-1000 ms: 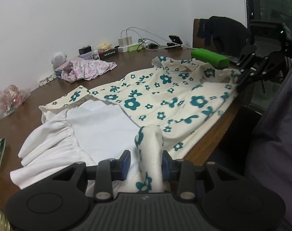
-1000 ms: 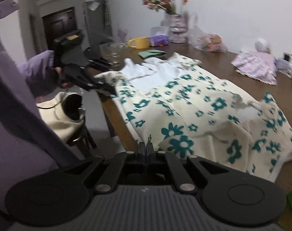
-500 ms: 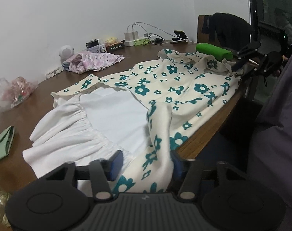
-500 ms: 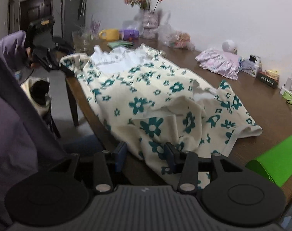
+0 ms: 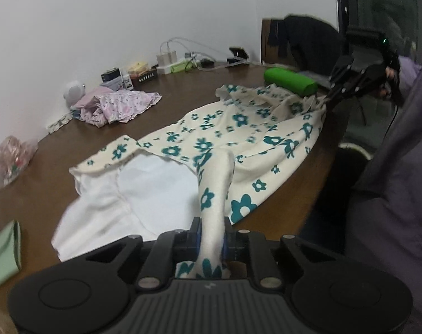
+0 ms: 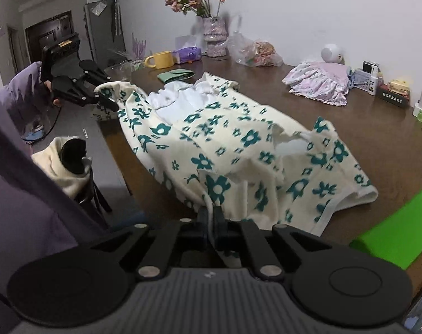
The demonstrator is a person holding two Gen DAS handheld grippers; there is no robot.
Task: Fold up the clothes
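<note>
A cream dress with teal flowers point(image 5: 238, 128) and white lining lies lengthwise on the brown table point(image 5: 183, 103), its near side drooping over the table edge. My left gripper point(image 5: 211, 228) is closing, its pads pinching a raised fold of the hem end. In the right wrist view that same gripper point(image 6: 110, 104) holds the cloth up at the far left. My right gripper point(image 6: 211, 214) is shut on a thin edge of the dress point(image 6: 224, 144) at the shoulder end. From the left wrist view the right gripper point(image 5: 326, 98) shows at the far corner.
A green roll point(image 6: 397, 233) lies near the right gripper. A pink garment point(image 6: 319, 82), chargers and small boxes line the wall side. A folded green cloth point(image 6: 176, 75), yellow mug point(image 6: 160, 59) and flower vase point(image 6: 215, 36) stand beyond. A chair with cream fabric point(image 6: 63, 164) stands beside the table.
My left gripper's jaws narrowed onto the fold and lifted it. My right gripper opened around the dress edge, then shut on it, and the cloth now pulls taut between both.
</note>
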